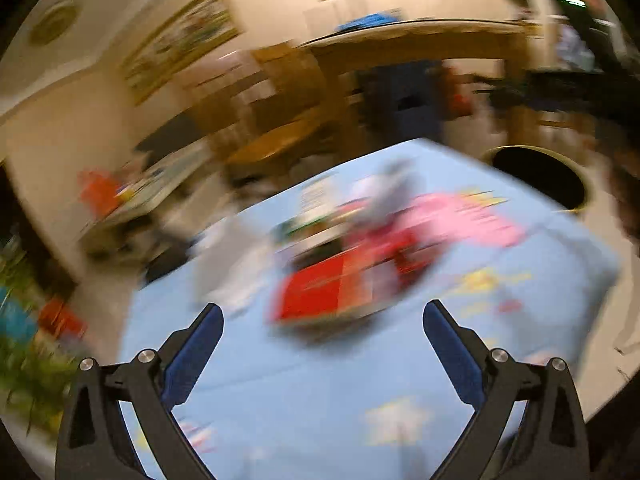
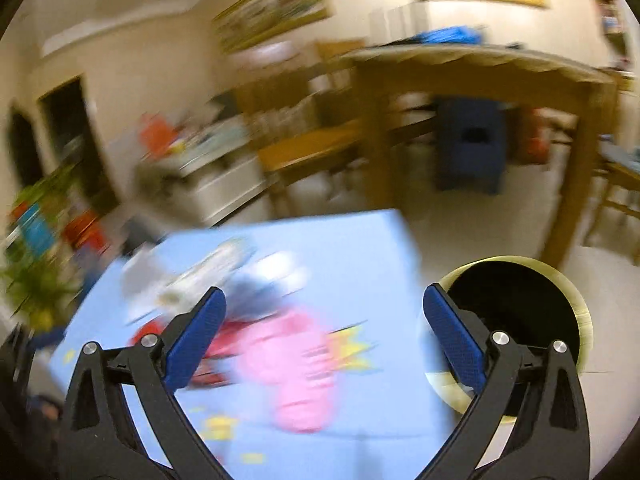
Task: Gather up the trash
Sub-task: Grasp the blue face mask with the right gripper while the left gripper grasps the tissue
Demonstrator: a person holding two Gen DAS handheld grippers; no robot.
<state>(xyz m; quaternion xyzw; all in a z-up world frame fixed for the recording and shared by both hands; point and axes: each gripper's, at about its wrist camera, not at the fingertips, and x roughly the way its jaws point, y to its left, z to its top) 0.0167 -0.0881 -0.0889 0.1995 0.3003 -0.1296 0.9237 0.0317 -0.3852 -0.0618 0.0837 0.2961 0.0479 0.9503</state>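
Trash: a blurred heap is lying in the middle of the counter — a pink wrapper (image 1: 460, 220), a red box (image 1: 332, 292), a grey crumpled piece (image 1: 394, 192) and a white sheet (image 1: 236, 264); smaller pieces are too smeared to name.
Pink wrapper: in the right wrist view it (image 2: 292, 364) is showing between the right fingers, beyond them and lower on the cloth, touching neither.
Red box: it is sitting at the near edge of the heap, ahead of the left fingers and apart from them.
Counter: it (image 1: 320, 400) is wearing a light blue cloth with small yellow and red prints.
Bin: a round bin (image 2: 576, 304) with a brassy rim and black inside is standing on the floor just beside the counter's right edge, its mouth facing up.
Left gripper (image 1: 323, 322): its blue-padded fingers are standing wide apart over the cloth, gripping nothing.
Right gripper (image 2: 323, 306): its fingers are spread just as wide and empty, the right-hand one overlapping the bin's rim in the picture.
Room: a wooden table (image 2: 472, 68), a blue stool (image 2: 468, 144) under it and framed pictures (image 2: 276, 8) are smearing behind.
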